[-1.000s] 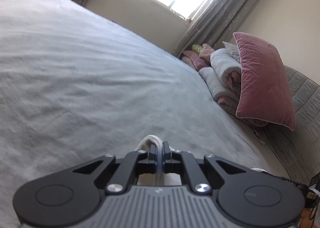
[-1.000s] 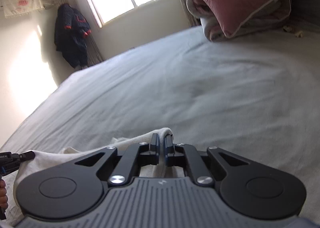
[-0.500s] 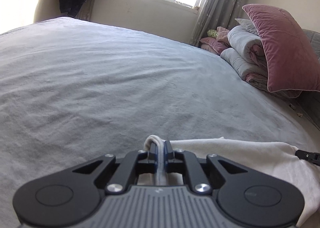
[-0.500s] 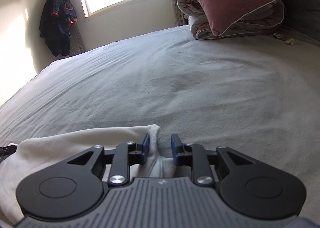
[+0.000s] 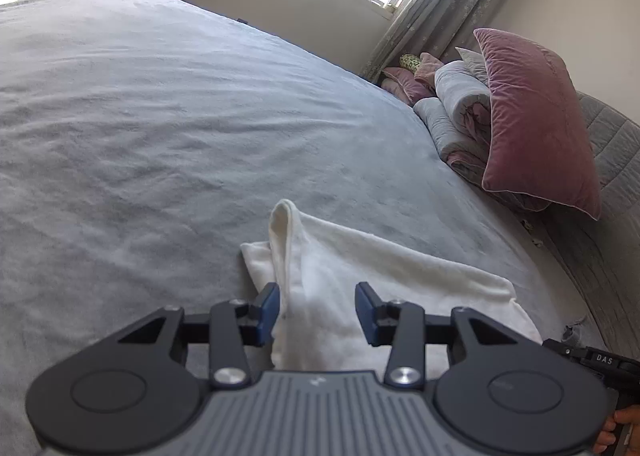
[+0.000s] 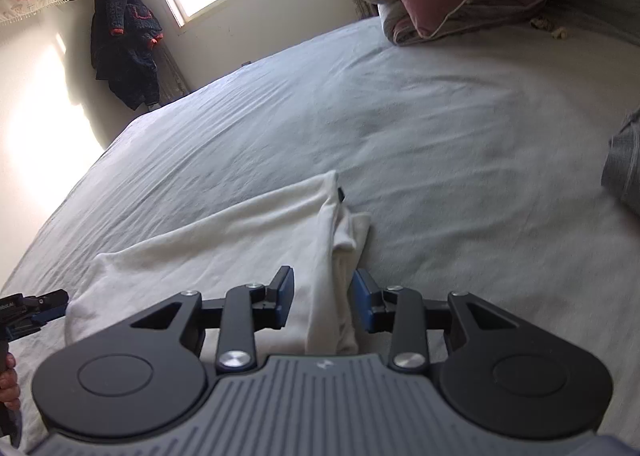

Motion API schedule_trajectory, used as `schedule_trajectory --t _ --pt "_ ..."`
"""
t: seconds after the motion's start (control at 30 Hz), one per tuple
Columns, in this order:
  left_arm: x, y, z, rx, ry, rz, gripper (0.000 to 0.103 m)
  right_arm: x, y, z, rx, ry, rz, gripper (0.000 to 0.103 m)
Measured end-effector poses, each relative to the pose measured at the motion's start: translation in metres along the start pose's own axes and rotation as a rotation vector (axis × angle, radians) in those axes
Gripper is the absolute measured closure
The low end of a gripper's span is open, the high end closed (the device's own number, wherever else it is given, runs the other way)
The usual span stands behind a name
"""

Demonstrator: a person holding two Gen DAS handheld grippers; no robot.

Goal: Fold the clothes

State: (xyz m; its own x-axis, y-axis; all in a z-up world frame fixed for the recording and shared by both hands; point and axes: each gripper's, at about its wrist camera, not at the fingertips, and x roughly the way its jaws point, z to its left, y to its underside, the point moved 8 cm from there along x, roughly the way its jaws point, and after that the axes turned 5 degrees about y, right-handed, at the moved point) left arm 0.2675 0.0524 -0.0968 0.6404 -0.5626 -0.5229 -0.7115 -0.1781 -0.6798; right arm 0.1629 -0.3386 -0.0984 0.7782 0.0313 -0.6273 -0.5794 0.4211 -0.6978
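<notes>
Both your grippers, left gripper (image 5: 316, 306) and right gripper (image 6: 322, 298), have just been opening, released, white cloth (image 5: 360, 284) lying between the jaws. Only your right view catches the dark jacket (image 6: 124, 52) and a grey bundle (image 6: 626, 168) off right.

Each camera sits on a gripper, close above the bed (image 5: 160, 116), and looks forward and down along its two fingers. The left one faces the window and the pink pillow (image 5: 532, 124). The right one faces the window too. Both see the same white cloth (image 5: 360, 276) (image 6: 220, 240).
</notes>
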Motion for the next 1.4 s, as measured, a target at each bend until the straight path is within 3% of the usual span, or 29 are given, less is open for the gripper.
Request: schedule_trajectory --t 0.27,0.43,0.57,0.63,0.73,0.87,1.0,1.2,1.4 --pt "-0.007 0.039 0.015 -0.056 -0.037 0.039 0.063 -0.011 0.027 -0.004 0.052 0.008 -0.003 0.066" --pt "-0.001 0.040 0.012 -0.004 -0.045 0.039 0.063 -0.006 0.045 -0.003 -0.032 0.039 -0.017 0.066" --pt "0.003 0.040 0.010 0.039 -0.055 0.036 0.064 0.002 0.047 0.010 -0.171 0.082 -0.050 0.067" --pt "0.004 0.040 0.011 0.050 -0.061 0.032 0.067 0.005 0.049 0.016 -0.264 0.111 -0.071 0.071" --pt "0.003 0.040 0.013 0.052 -0.077 0.013 0.070 0.006 0.051 0.020 -0.406 0.167 -0.103 0.093" --pt "-0.001 0.039 0.008 0.097 -0.146 0.000 0.061 0.003 0.046 0.004 -0.361 0.192 -0.079 0.095" --pt "-0.006 0.036 0.013 0.015 -0.143 0.002 0.059 0.003 0.043 -0.001 -0.314 0.199 -0.047 0.084" --pt "-0.012 0.035 0.035 -0.263 -0.027 -0.011 0.058 -0.003 0.039 -0.010 -0.185 0.149 -0.001 0.068" --pt "-0.010 0.040 0.046 -0.447 0.112 0.003 0.044 -0.009 0.031 -0.029 0.085 0.024 0.050 0.056"
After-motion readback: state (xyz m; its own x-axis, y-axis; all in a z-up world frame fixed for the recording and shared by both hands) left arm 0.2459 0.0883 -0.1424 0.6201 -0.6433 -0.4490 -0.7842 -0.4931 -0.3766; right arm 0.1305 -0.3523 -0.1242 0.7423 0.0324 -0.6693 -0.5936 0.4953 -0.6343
